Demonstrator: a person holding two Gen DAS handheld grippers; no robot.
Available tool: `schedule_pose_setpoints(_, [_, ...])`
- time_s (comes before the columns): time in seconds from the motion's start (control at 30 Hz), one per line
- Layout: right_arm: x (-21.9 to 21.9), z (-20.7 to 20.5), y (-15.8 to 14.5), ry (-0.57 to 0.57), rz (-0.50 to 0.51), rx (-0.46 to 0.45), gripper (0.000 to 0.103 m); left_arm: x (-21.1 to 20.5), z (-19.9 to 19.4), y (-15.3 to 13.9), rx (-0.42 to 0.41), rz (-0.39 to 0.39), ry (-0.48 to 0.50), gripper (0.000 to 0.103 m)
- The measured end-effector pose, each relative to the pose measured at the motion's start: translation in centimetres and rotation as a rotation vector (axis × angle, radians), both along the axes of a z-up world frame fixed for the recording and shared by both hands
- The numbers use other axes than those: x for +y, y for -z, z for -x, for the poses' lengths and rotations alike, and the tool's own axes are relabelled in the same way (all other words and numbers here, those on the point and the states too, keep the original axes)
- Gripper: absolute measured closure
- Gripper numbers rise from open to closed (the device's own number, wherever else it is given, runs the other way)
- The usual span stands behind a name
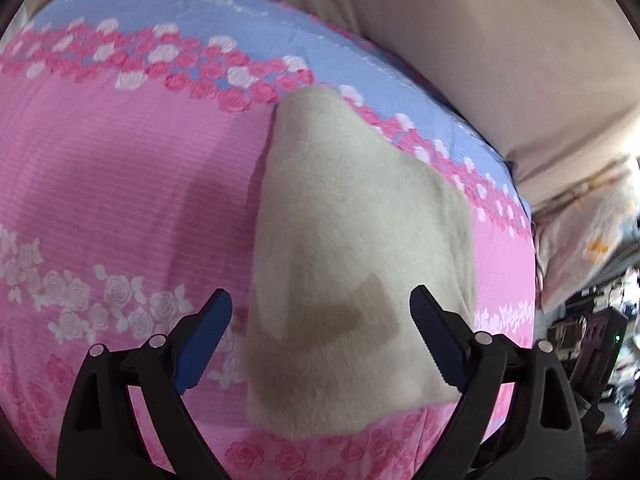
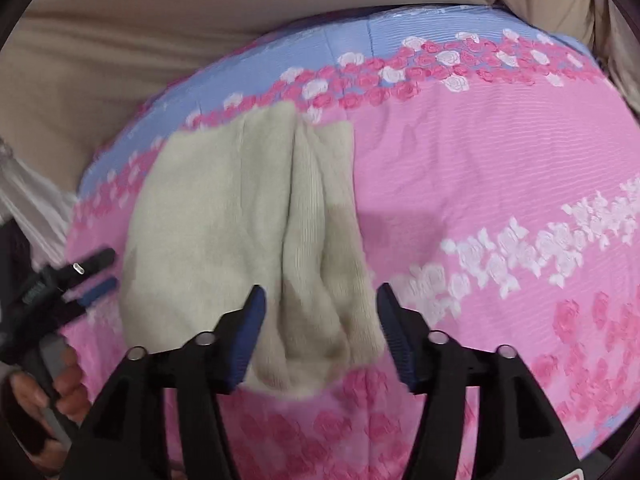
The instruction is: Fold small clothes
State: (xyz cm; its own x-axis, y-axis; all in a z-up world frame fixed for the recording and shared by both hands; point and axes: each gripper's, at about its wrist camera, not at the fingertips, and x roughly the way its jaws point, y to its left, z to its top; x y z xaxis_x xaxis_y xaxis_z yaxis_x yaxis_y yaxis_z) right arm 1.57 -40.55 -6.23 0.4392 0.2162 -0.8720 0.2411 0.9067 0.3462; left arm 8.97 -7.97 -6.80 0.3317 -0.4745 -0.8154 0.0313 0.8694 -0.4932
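**Both tools open over the folded cream garment**

We work on a bed (image 1: 120, 184) covered by a pink sheet with bands of roses and a pale blue stripe; a beige cover lies bunched beyond its far edge. Near the middle of that sheet lies the small cream garment (image 2: 224, 216), a soft fleecy piece. In the right wrist view it shows a doubled layer, with a ribbed fold (image 2: 308, 216) running lengthwise from the far edge towards us.

Our right tool (image 2: 320, 312) hangs just above the near end of that fold, its jaws standing wide apart with nothing pressed between them. Our left tool (image 1: 320, 320) hovers over the garment's near left part, jaws likewise spread and empty; a hand (image 2: 48, 400) grips its handle.

We judge one fold is set and the next needs preparing. To do it well, we should pinch the two near corners, take every layer, lift evenly, and lay the edge square on the far edge without dragging the sheet.
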Motion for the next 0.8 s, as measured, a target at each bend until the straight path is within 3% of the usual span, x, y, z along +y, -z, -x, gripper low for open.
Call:
schedule_pose_setpoints(0.17, [-0.3,-3.6,5.5,0.022,-0.177,0.113,0.028,0.2,-2.9,4.8,0.152,0.123,-0.047,0.015])
schedule_pose_setpoints(0.23, [0.1,-4.0,7.0,0.029,-0.219,0.117,0.029,0.1,-3.3,6.4,0.198,0.195,-0.057,0.014])
schedule_pose_setpoints(0.27, [0.3,-3.8,7.0,0.028,-0.216,0.100,0.036,0.1,-3.3,6.8,0.205,0.216,-0.065,0.014])
schedule_pose_setpoints(0.3, [0.4,-3.7,6.8,0.022,-0.231,0.086,0.051,0.0,-3.3,6.7,0.190,0.224,-0.069,0.030])
schedule_pose_setpoints(0.37, [0.2,-3.2,5.3,0.033,-0.241,0.055,0.064,-0.6,-3.1,6.1,0.186,0.221,-0.048,0.044])
schedule_pose_setpoints(0.4, [0.0,-2.7,3.6,0.030,-0.242,0.010,0.069,-0.7,-2.9,5.4,0.174,0.219,-0.049,0.053])
schedule_pose_setpoints(0.47, [-0.5,-2.0,0.1,0.027,-0.226,-0.062,0.071,-1.8,-2.5,2.5,0.115,0.215,0.002,0.058])
schedule_pose_setpoints(0.63, [-2.0,1.0,-11.5,0.046,-0.163,-0.276,0.077,-4.4,-1.5,-6.8,0.025,0.307,0.117,0.059])
schedule_pose_setpoints(0.67, [-2.7,1.6,-13.8,0.041,-0.172,-0.323,0.087,-4.7,-1.4,-8.7,0.003,0.316,0.143,0.059])
schedule_pose_setpoints(0.8, [-2.4,3.4,-22.7,-0.006,-0.129,-0.493,0.087,-4.6,-0.8,-17.5,-0.115,0.393,0.239,0.058])
